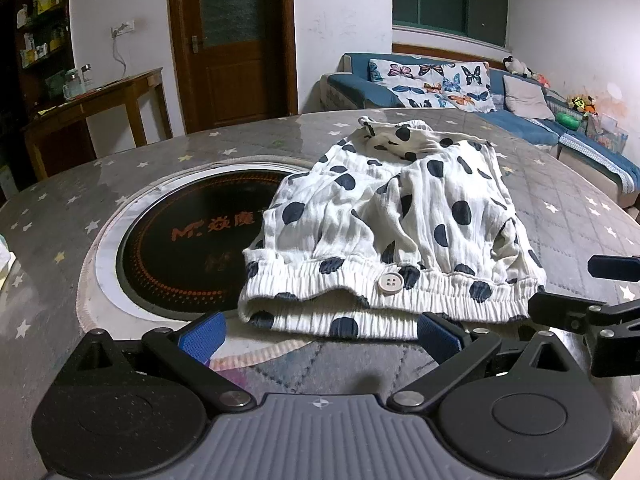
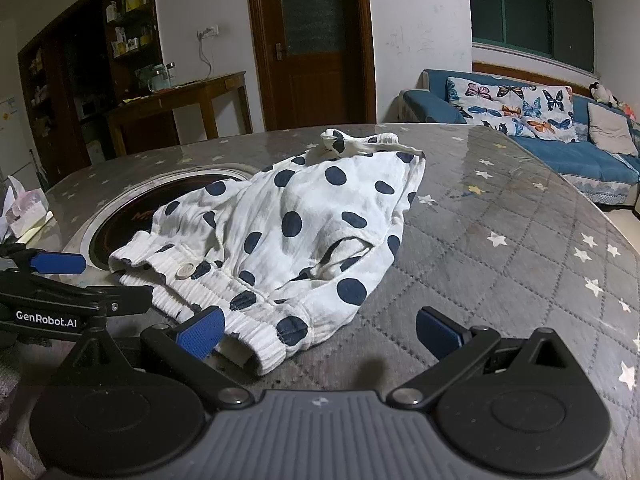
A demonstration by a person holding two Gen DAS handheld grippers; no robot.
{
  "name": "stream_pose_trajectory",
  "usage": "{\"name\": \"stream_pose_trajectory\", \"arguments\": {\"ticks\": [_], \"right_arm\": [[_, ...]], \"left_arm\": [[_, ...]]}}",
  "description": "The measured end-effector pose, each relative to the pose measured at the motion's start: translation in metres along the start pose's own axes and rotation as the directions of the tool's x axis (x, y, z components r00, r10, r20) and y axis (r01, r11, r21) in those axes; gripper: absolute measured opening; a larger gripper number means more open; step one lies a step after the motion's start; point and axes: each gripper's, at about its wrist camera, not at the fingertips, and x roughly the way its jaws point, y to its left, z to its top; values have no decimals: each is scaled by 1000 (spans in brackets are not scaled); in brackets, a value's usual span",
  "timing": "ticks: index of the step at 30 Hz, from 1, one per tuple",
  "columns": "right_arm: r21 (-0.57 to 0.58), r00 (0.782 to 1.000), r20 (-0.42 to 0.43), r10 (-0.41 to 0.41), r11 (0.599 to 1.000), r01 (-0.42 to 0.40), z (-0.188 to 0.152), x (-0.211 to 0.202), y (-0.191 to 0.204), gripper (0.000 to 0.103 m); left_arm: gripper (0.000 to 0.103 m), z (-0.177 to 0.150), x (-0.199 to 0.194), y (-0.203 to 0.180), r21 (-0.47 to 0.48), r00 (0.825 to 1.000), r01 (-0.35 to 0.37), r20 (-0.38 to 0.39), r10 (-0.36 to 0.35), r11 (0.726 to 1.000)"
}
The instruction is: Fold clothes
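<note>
I am holding my left tongs (image 1: pixel 320 330) and right tongs (image 2: pixel 320 334) wide and empty at the waistband of the spotted shorts (image 1: pixel 394 224), lying mid-frame on the table (image 2: pixel 520 248); gripping the waistband probably comes next.

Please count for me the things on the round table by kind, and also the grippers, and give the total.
Polka-dot garment: 1
Built-in black cooktop in the table: 1
Tissue pack at the table's left edge: 1
Grippers: 2, the left gripper and the right gripper, both open
Total: 5
</note>
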Motion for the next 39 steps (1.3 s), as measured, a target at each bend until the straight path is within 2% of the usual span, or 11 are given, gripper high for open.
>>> {"name": "stream_pose_trajectory", "arguments": {"ticks": [15, 24, 31, 35, 39], "right_arm": [[18, 1000, -2, 8, 1000, -8, 7, 8, -4, 102], [39, 999, -33, 15, 999, -14, 9, 19, -11, 92], [60, 998, -50, 27, 998, -24, 13, 26, -16, 83], [74, 997, -62, 39, 997, -35, 14, 32, -19, 73], [75, 997, -72, 42, 996, -37, 15, 35, -18, 68]], "left_arm": [[103, 13, 9, 4, -2, 1000, -11, 8, 11, 1000], [103, 29, 24, 17, 14, 998, -54, 23, 54, 998], [102, 37, 37, 26, 28, 999, -43, 7, 43, 999], [96, 42, 46, 33, 4, 1000, -22, -20, 22, 1000], [79, 42, 56, 40, -15, 998, 29, -63, -30, 999]]}}
